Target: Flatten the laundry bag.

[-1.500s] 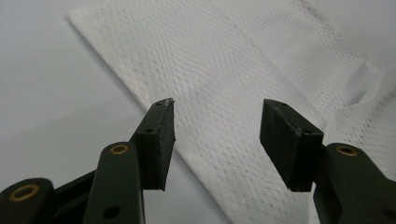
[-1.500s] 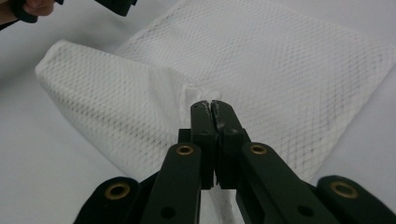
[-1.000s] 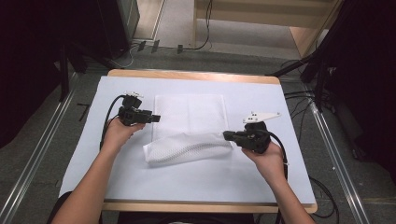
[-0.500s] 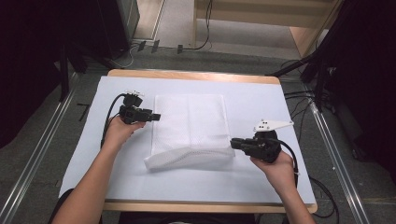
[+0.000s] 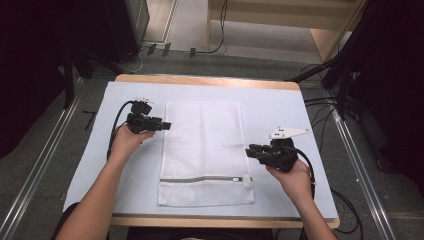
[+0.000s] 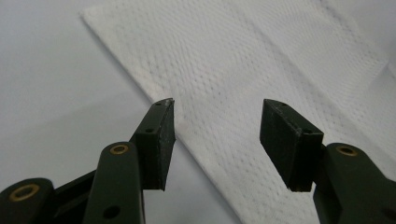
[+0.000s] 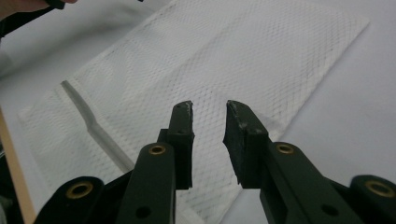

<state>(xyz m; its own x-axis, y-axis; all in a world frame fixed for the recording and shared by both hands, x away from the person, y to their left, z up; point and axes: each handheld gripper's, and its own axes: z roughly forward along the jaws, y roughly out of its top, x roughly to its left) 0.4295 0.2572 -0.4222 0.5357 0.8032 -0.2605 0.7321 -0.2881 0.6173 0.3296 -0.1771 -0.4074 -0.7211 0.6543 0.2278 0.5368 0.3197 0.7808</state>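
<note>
A white mesh laundry bag [image 5: 204,152] lay flat and fully spread on the desk [image 5: 280,107], which was covered by a smooth pale sheet with a light wooden edge showing at its far and near sides. The bag was a long rectangle of fine netted weave — the close views showed its small honeycomb pattern and a soft fold line running along its length. A grey zipper strip [image 5: 202,179] crossed the bag near its end closest to the person.

The left hand-held gripper [image 5: 165,125] hovered just beside the bag's left edge, toward the far end; its black, blocky jaws stood spread wide with nothing between them, the bag's edge lying on the sheet beneath them. The right hand-held gripper [image 5: 251,151] sat just off the bag's right edge, nearer the zipper end. Its jaws had just been opening and stood partly apart, empty — the mesh lay under them, untouched. A pale three-cornered plate topped this gripper, and black cables trailed from both.
</note>
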